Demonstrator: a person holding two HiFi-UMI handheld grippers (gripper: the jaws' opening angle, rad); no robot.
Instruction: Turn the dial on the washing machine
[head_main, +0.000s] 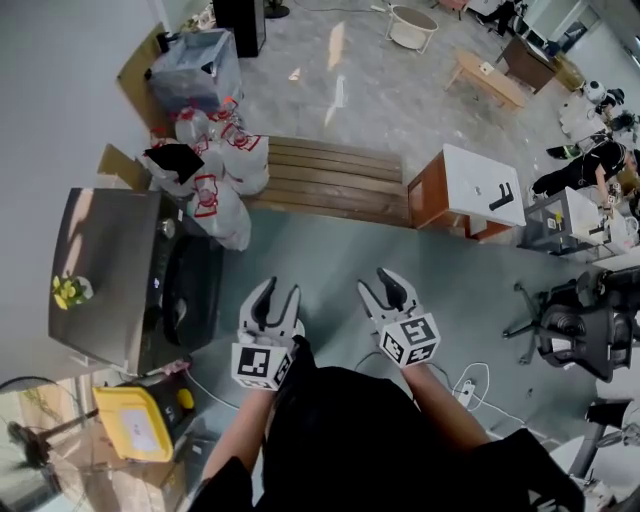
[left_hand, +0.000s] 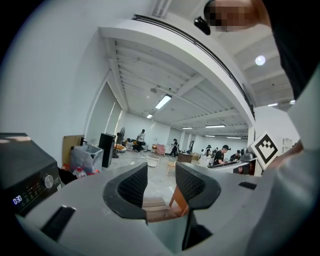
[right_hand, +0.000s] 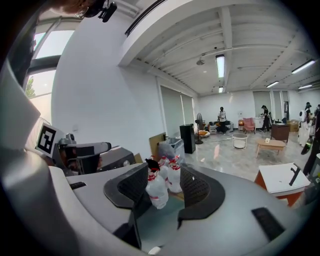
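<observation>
Washing machine (head_main: 105, 270) is standing left of the left gripper (head_main: 280, 292), with its dial (left_hand: 48, 181) well apart from the jaws. Left gripper is sitting partly open, gripping nothing. Right gripper (head_main: 380, 284), just beside it, is likewise gaping and empty.

Can't read digits on display (left_hand: 17, 200) of washing machine (left_hand: 27, 162), too small; same w/ marks round dial (left_hand: 48, 181). Crops machine at left edge in left gripper view. From head view, can't make out its front panel, too dark & steep. Crops fan (head_main: 30, 425) at near-left edge.
</observation>
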